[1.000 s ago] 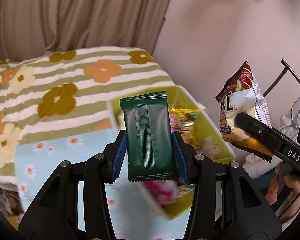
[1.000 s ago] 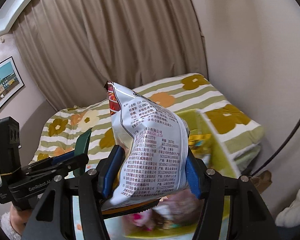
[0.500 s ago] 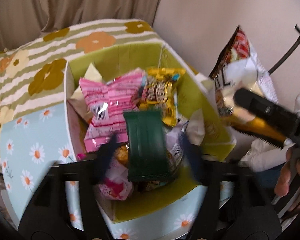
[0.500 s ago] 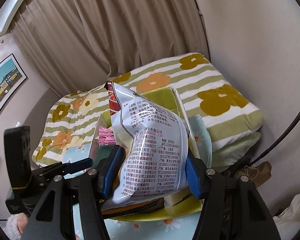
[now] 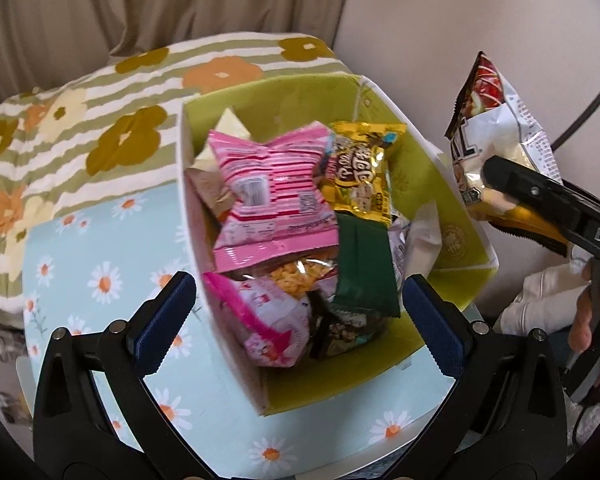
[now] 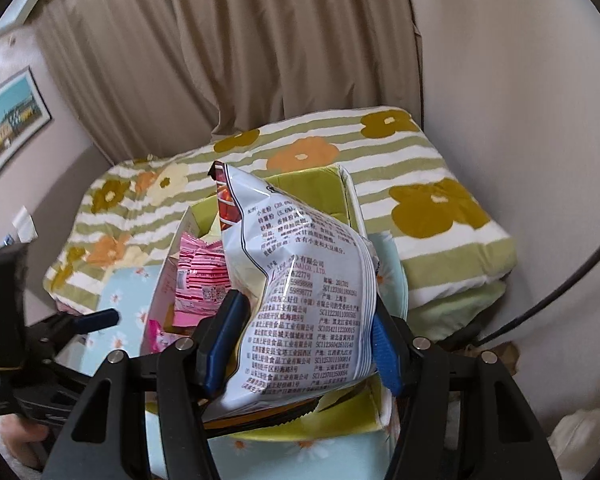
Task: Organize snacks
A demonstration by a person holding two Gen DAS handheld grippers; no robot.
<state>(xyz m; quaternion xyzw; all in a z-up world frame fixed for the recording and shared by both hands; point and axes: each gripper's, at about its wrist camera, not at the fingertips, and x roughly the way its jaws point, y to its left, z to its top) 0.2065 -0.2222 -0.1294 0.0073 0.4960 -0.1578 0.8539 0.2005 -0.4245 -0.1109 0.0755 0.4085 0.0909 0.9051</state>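
My right fingers (image 6: 300, 344) pinch the light, crinkly chip bag (image 6: 300, 288) low (slippery foil), left fingers (image 5: 296, 320) opening wide, empty, over the box (image 5: 452, 248).

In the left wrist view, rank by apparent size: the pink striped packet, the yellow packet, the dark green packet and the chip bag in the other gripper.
1. pink striped packet, clearly largest
2. chip bag and dark green packet look alike; the bag is partly hidden and at another depth, so no ranking
3. yellow packet, smallest, though partly overlapped
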